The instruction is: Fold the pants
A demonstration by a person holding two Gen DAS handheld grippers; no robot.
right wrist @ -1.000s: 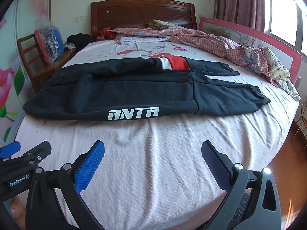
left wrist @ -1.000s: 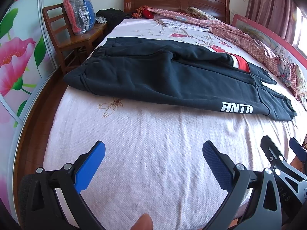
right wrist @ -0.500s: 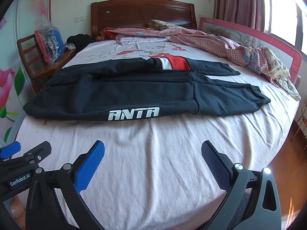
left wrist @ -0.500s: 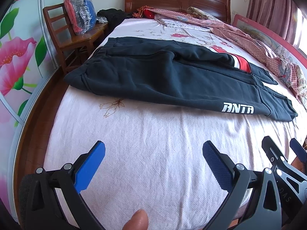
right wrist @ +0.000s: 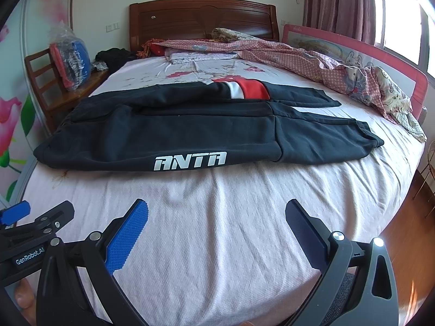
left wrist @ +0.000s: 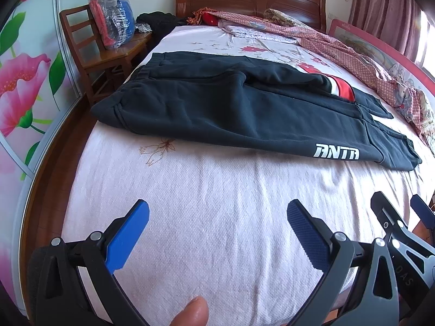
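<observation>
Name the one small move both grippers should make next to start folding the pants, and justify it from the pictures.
Probably advance both toward the pants: the left gripper and right gripper are open, hold nothing and hover over bare sheet short of the near edge.

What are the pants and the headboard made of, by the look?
Pants: thick, matte dark knit, probably fleece-type sweat fabric; soft rounded folds, ribbed cuffs, printed white logo. Headboard: reddish-brown wood with a glossy varnish, going by the sheen and carved panel lines; solid or veneer can't be told.
</observation>
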